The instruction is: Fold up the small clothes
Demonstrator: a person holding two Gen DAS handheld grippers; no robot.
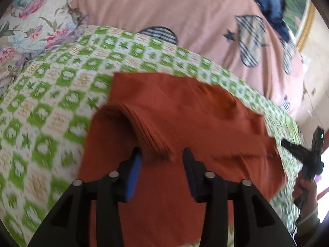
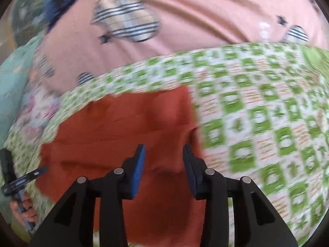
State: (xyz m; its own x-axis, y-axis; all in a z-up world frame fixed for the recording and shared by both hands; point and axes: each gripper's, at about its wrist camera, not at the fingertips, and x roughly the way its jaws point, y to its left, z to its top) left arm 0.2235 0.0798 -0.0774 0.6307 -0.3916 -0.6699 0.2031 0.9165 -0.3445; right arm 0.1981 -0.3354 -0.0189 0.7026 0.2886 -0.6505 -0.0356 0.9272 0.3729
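Your rust-red garment (image 1: 185,123) lies spread on the green-and-white checked cover (image 1: 51,107), with the pink blanket (image 1: 185,20) beyond its far edge. Its long axis runs left to right across the bed, and it sits directly under and ahead of both tools.

Your left gripper (image 1: 162,154) hangs over the garment's left part with its jaws standing wide apart and nothing between them; a raised, ribbed fold of the cloth sits just beyond the tips, slightly toward the left finger. Whether the tips touch the fabric you cannot tell, since the picture is smeared.

Your right gripper (image 2: 164,152) is likewise spread wide and empty, over the garment (image 2: 123,127) near its right edge, which runs near to far just past the right finger. The checked cover (image 2: 267,113) is bare to the right of that edge.

So each tool is nearest its own end: the left to the ribbed fold, the right to the right edge. A fold along the long axis would likely need both ends pinched together.
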